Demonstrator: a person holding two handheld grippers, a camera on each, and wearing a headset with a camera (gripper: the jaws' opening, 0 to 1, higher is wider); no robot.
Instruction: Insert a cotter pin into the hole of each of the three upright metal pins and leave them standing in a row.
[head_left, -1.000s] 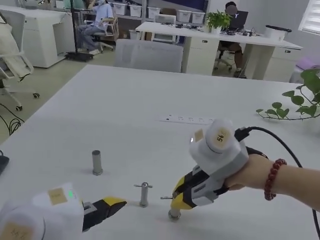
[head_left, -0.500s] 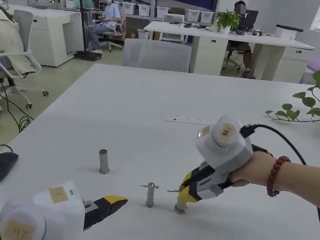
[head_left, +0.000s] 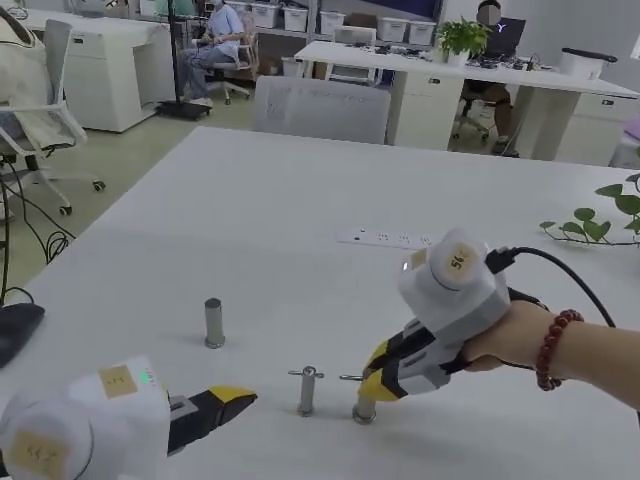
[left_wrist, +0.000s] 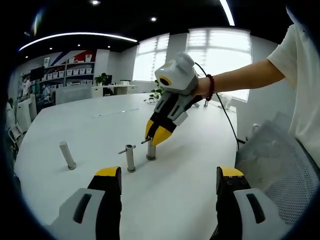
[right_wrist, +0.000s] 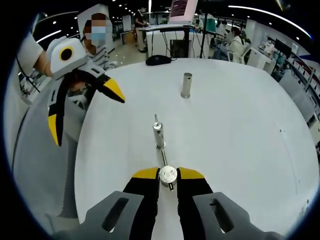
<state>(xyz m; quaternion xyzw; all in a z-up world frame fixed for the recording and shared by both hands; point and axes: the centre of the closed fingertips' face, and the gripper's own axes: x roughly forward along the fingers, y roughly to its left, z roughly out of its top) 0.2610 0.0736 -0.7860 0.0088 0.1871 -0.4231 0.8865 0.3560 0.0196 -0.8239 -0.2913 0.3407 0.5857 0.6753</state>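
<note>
Three metal pins stand in a row on the white table (head_left: 300, 200). The left pin (head_left: 213, 323) (right_wrist: 186, 85) is bare. Across the top of the middle pin (head_left: 306, 390) (left_wrist: 130, 157) (right_wrist: 159, 135) sits a cotter pin. My right gripper (head_left: 372, 388) (left_wrist: 152, 136) (right_wrist: 168, 181) is shut on a thin cotter pin (head_left: 349, 378) (right_wrist: 163, 156) at the top of the right pin (head_left: 364, 410) (left_wrist: 150, 152). I cannot tell whether it passes through the hole. My left gripper (head_left: 235, 402) (left_wrist: 167, 175) hangs open near the table's front left, empty.
A white power strip (head_left: 380, 240) lies mid-table. A leafy plant (head_left: 600, 215) reaches in at the right edge. A grey chair (head_left: 320, 108) stands behind the far edge. A dark object (head_left: 15, 330) sits at the left edge. A cable (head_left: 550, 270) trails from the right gripper.
The head camera has shifted a little. The right gripper stays at the right pin with the cotter pin, and the left gripper has not visibly moved.
</note>
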